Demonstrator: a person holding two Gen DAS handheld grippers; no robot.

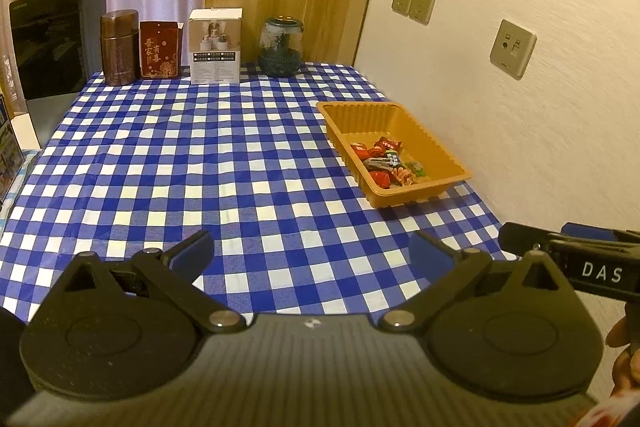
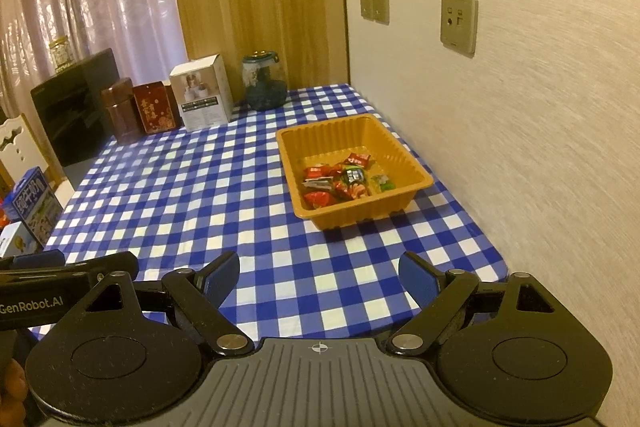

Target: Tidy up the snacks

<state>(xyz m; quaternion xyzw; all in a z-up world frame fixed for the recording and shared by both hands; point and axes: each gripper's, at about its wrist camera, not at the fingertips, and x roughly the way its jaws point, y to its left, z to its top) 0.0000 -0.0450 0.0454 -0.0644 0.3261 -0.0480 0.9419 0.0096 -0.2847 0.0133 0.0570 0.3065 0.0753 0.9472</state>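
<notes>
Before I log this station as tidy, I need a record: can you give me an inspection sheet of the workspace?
Surface: table under a blue-and-white checked cloth, flat, against the wall.
Job's things: orange tray by the wall, wrapped snacks piled in its near end.
Clutter: along the far edge, brown canister, red box, white box, glass jar.
Grippers: left claw and right claw both open, holding nothing, above the near edge.
Cables: nothing seen.
Surroundings: wall sockets, curtain, black cabinet at left.
</notes>
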